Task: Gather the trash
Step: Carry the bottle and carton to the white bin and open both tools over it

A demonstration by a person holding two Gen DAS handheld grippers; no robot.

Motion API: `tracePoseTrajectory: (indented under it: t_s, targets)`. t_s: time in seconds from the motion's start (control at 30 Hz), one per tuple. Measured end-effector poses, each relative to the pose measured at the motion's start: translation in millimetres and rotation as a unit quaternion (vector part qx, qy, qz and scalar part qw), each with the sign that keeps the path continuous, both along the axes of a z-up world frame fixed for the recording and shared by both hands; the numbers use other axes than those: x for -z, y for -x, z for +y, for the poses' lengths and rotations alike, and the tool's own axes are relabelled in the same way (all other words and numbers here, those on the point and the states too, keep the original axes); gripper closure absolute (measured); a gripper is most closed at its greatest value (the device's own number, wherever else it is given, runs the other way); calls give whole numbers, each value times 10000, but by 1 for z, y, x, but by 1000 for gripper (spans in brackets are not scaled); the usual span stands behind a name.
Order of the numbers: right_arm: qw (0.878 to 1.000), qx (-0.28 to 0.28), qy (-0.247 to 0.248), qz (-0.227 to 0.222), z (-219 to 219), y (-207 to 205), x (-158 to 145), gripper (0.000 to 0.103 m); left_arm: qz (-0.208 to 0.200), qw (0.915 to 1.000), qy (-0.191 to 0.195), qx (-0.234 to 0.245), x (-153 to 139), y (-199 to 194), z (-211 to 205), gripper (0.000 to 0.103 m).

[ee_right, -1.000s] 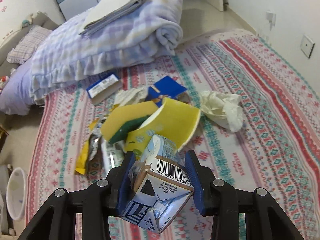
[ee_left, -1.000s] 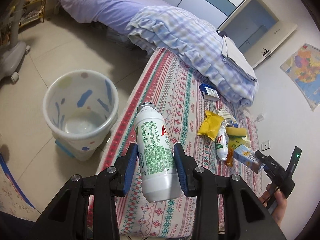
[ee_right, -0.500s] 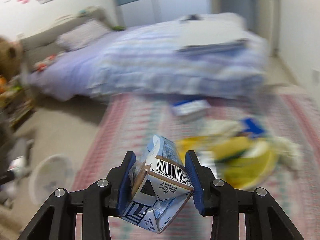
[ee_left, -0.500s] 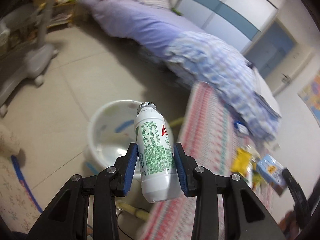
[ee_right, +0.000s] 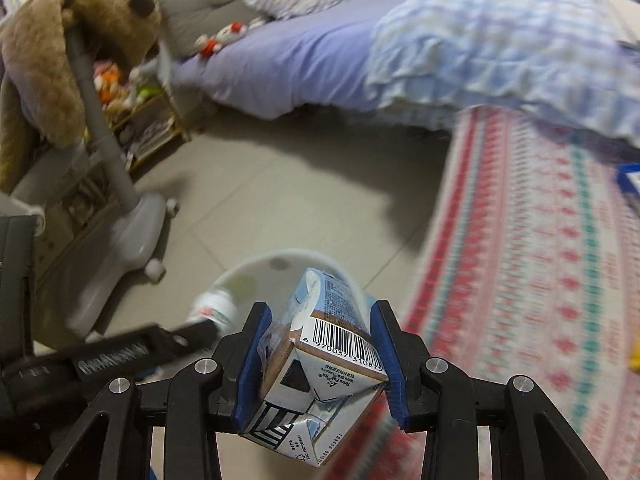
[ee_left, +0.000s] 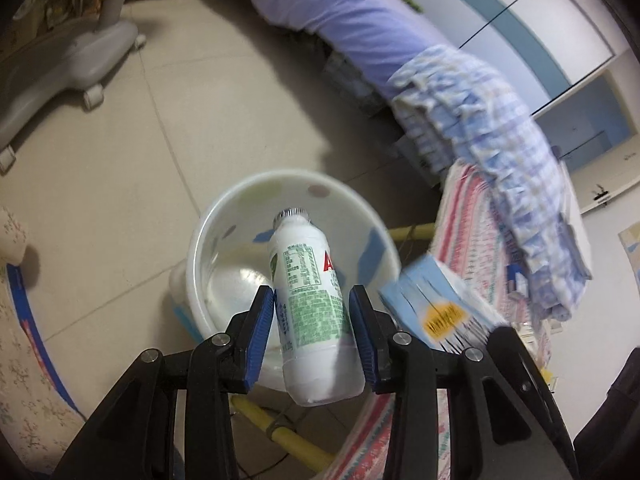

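My left gripper (ee_left: 312,326) is clamped on a white bottle (ee_left: 310,304), neck pointing forward, held over the open white bin (ee_left: 224,216) on the tile floor. My right gripper (ee_right: 320,354) is clamped on a crushed blue carton (ee_right: 324,364), just beside the bottle, at the bin's rim by the striped blanket (ee_right: 532,280)
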State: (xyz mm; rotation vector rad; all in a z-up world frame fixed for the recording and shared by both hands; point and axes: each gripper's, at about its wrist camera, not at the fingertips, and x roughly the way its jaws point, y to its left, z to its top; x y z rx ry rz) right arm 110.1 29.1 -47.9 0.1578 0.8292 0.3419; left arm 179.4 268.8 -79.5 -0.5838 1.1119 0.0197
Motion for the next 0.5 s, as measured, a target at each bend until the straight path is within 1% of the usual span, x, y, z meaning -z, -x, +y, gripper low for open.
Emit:
tracePoseTrajectory:
  t_s: [0.03, 0.1, 0.2, 0.3, 0.43, 0.5]
  targets:
    - [10000, -40, 42, 23, 6, -1, 3, 58, 25, 9999, -81, -108, 4, -1, 3, 59]
    - [9996, -120, 205, 148, 21, -14, 16, 57, 47, 9995, -189, -244, 6, -1, 8, 49]
    - [9992, -174, 195, 288, 29, -27, 30, 57, 39, 9992, -143, -360, 4, 2, 15, 46]
    - [9991, -136, 133, 381, 30, -31, 35, 56, 19, 9990, 53, -450, 0, 7, 22, 46]
    - [9991, -110, 172, 369, 28, -29, 32, 53, -3, 9985, -121, -541, -7, 14, 25, 46]
    - [9992, -133, 158, 345, 23, -24, 28, 53, 10, 9985, -89, -538, -8, 21, 24, 46]
